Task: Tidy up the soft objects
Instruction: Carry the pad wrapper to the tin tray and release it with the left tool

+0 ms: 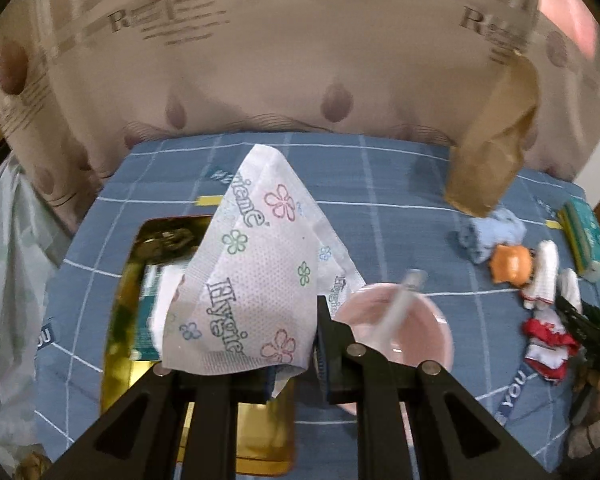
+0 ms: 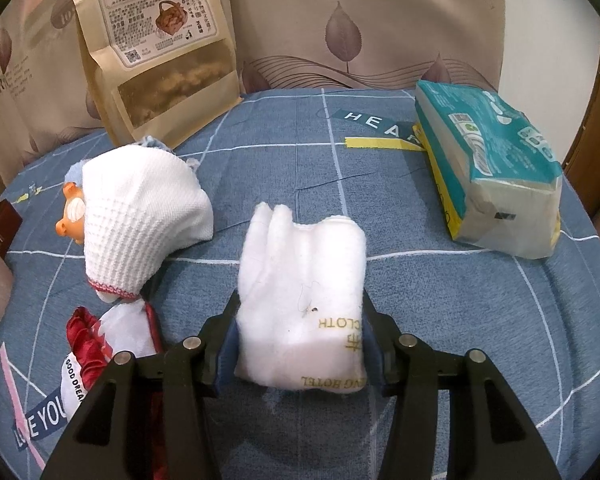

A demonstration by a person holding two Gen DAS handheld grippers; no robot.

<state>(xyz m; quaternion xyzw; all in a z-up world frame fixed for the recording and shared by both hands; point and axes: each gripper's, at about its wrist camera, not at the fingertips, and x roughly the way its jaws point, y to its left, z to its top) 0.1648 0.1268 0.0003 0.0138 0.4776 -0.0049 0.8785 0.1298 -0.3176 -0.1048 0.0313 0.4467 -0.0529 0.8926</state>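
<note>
A: What does the left wrist view show?

B: The left claw [image 1: 292, 344] is closed on a white printed paper napkin with flower outlines [image 1: 256, 280], which stands up in a peak between its 2 fingers. Under it sits a shiny gold rectangular tray [image 1: 124, 344] holding a teal pack. Just right of the claw is a pale pink plastic bowl [image 1: 432, 340] with a clear stick in it. All of it sits on the blue grid-patterned cloth of the worktop [image 1: 380, 200].

A: And the right wrist view?

B: The right claw [image 2: 300, 340] is clamped on a folded white hotel towel with gold lettering [image 2: 304, 288], held between both pads. To its left lies a white waffle-knit cloth [image 2: 140, 216], draped over an orange toy figure [image 2: 70, 216]. A red and white satin pouch [image 2: 96, 340] lies nearer the camera. A teal-wrapped tissue pack [image 2: 496, 160] rests at the far right, and a brown paper snack bag [image 2: 160, 52] stands at the back.
</note>
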